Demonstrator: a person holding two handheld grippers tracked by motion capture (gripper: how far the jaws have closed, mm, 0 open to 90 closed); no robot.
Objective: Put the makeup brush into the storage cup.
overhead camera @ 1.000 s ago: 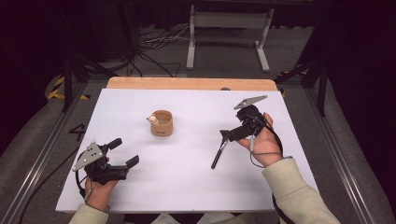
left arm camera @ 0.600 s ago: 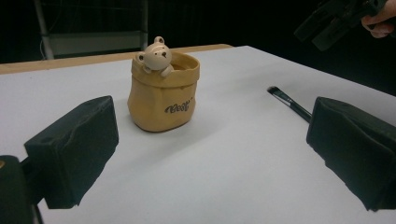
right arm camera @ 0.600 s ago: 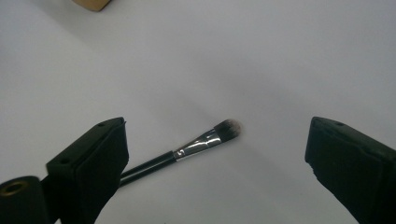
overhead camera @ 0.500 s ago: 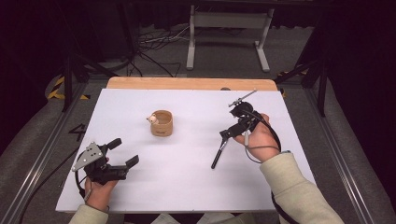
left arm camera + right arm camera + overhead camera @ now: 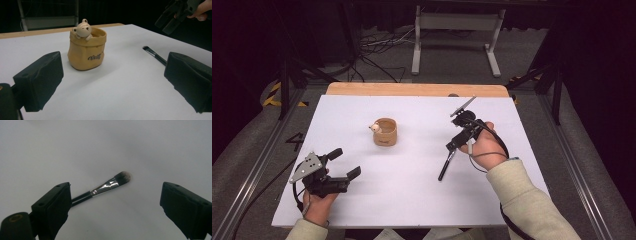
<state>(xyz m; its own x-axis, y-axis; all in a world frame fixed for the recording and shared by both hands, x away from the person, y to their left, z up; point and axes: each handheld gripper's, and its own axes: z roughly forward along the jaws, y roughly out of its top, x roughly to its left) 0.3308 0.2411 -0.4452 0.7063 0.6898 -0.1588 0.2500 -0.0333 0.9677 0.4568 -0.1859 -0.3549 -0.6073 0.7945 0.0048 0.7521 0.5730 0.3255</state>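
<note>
A black makeup brush (image 5: 443, 170) lies on the white table (image 5: 412, 200), right of centre. Its bristle end (image 5: 123, 177) and silver ferrule sit on the table between my right gripper's (image 5: 116, 195) open jaws, and the handle runs behind the left jaw. In the high view the right gripper (image 5: 453, 145) points down over the brush's far end without touching it. A tan bag-shaped cup (image 5: 385, 133) with a small bear figure (image 5: 83, 28) on its rim stands upright mid-table. My left gripper (image 5: 346, 161) rests open at the front left, facing the cup (image 5: 86, 51), with nothing between its jaws.
A wooden strip (image 5: 412, 90) runs along the table's far edge. Beyond it are a metal stand (image 5: 454, 35) and cables on the floor. From the left gripper view the brush (image 5: 155, 55) lies right of the cup, with the right gripper (image 5: 175, 15) above it.
My right gripper has shifted a little to the left and tilted down over the brush's far end. The left gripper, cup and brush have not moved.
</note>
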